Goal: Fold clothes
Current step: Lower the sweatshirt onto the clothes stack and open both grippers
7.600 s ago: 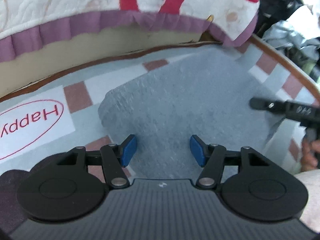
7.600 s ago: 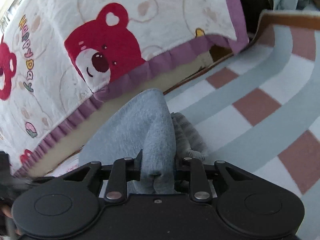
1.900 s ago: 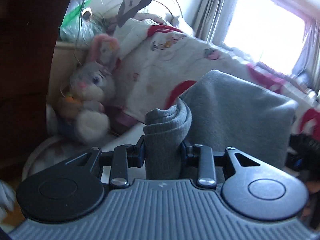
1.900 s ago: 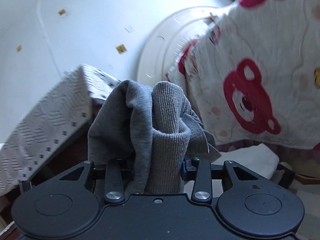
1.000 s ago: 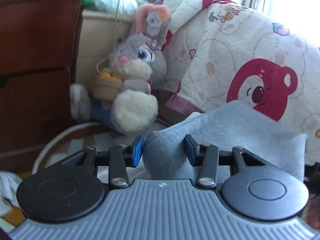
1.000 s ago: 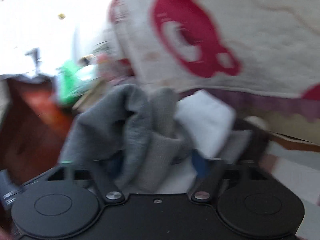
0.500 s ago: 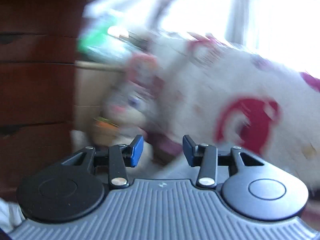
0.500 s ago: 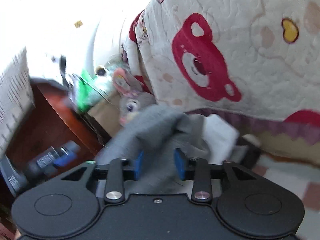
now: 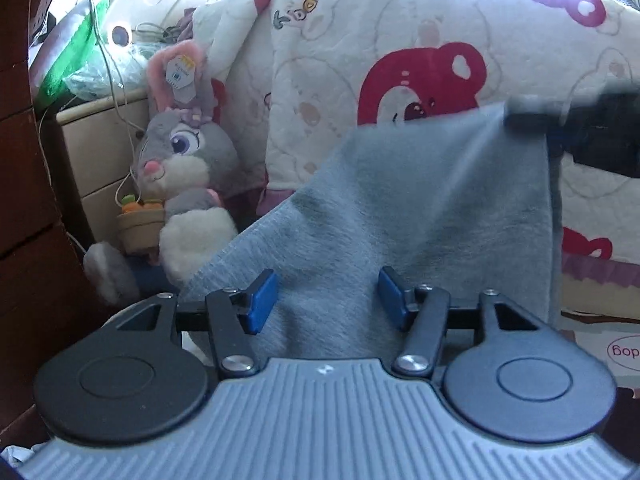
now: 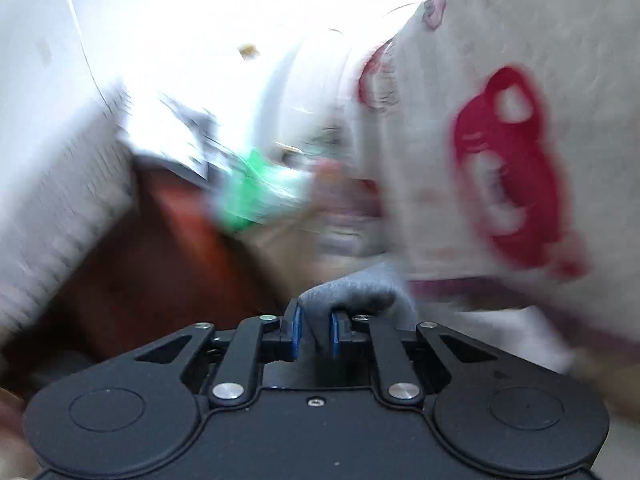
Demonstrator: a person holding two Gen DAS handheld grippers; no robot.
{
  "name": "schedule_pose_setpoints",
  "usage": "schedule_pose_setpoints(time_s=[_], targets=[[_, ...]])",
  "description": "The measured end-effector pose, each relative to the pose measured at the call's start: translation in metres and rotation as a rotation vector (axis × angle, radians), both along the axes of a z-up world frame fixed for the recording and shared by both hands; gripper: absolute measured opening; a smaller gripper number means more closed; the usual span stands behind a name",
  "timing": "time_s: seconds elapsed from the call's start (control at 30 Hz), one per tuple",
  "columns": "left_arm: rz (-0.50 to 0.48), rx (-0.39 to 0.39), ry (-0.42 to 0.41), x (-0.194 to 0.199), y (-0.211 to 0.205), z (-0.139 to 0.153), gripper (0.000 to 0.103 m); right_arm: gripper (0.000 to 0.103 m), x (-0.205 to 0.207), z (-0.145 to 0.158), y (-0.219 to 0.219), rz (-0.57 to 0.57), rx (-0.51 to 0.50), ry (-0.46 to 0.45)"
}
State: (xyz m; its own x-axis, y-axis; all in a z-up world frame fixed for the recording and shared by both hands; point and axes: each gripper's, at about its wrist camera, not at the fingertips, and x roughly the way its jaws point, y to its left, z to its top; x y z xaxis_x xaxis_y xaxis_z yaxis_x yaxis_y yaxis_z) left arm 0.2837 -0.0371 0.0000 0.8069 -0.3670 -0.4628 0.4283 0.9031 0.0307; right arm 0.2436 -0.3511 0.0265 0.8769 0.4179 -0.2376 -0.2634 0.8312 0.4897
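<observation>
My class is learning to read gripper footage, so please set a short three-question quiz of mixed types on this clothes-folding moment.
1. True or false: the left gripper has its blue pads pressed tight on the grey garment.
2. Multiple choice: what sits between the right gripper pads? A) a fold of grey cloth B) a plush rabbit C) nothing
3. Fill in: the plush rabbit sits to the ___ of the bear-print quilt in the left wrist view.

Key
1. False: the jaws are opening, pads apart, cloth lying loose between them.
2. A: the jaws are closing on it and the pads already pinch the fold.
3. left
</observation>
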Motion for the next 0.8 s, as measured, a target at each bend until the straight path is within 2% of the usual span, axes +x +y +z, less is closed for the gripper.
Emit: schedule_pose_setpoints(time_s=[0.07, 0.17, 0.27, 0.3, 0.33, 0.4, 0.43, 0.47, 0.5, 0.57, 0.6, 0.63, 0.7, 0.73, 0.8], targets=[[0.004, -0.012, 0.009, 0.005, 0.003, -0.002, 0.057, 0.019, 0.006, -0.021, -0.009, -0.106, -0.034, 0.092], [-0.005, 0.011, -0.001, 0.004, -0.001, -0.003, 0.058, 0.021, -0.006, -0.036, -0.024, -0.143, 0.12, 0.098], [0.016, 0.044, -0.016, 0.001, -0.006, -0.003, 0.061, 0.025, -0.023, -0.032, -0.036, -0.195, 0.231, 0.111], [0.023, 0.034, -0.008, 0.003, -0.004, -0.002, 0.062, 0.038, -0.03, -0.029, -0.037, -0.233, 0.215, 0.107], [0.029, 0.022, 0.001, 0.004, -0.002, -0.001, 0.062, 0.045, -0.038, -0.024, -0.034, -0.277, 0.16, 0.096], [0.044, -0.009, 0.013, 0.005, 0.005, 0.006, 0.062, 0.05, -0.052, -0.017, -0.02, -0.289, 0.029, 0.059], [0.056, -0.023, -0.007, 0.002, 0.009, 0.012, 0.062, 0.053, -0.056, -0.017, -0.014, -0.252, 0.0, 0.061], [0.073, -0.035, -0.044, -0.003, 0.014, 0.018, 0.062, 0.064, -0.059, -0.017, -0.009, -0.215, -0.011, 0.066], [0.096, -0.037, -0.115, -0.011, 0.018, 0.024, 0.061, 0.075, -0.059, -0.02, -0.006, -0.178, 0.011, 0.079], [0.133, -0.022, -0.247, -0.024, 0.021, 0.03, 0.065, 0.075, -0.057, -0.032, -0.006, -0.112, 0.128, 0.119], [0.134, 0.001, -0.25, -0.022, 0.02, 0.03, 0.066, 0.076, -0.052, -0.041, -0.007, -0.089, 0.203, 0.148], [0.127, 0.026, -0.228, -0.018, 0.018, 0.028, 0.066, 0.076, -0.046, -0.049, -0.007, -0.071, 0.261, 0.174], [0.111, 0.08, -0.07, 0.003, 0.014, 0.013, 0.065, 0.076, -0.03, -0.066, -0.001, -0.06, 0.324, 0.221], [0.123, 0.085, -0.016, 0.011, 0.012, 0.003, 0.065, 0.076, -0.023, -0.073, 0.002, -0.058, 0.341, 0.237], [0.176, 0.042, 0.014, 0.02, 0.019, -0.007, 0.066, 0.073, -0.015, -0.083, 0.007, -0.063, 0.337, 0.23]])
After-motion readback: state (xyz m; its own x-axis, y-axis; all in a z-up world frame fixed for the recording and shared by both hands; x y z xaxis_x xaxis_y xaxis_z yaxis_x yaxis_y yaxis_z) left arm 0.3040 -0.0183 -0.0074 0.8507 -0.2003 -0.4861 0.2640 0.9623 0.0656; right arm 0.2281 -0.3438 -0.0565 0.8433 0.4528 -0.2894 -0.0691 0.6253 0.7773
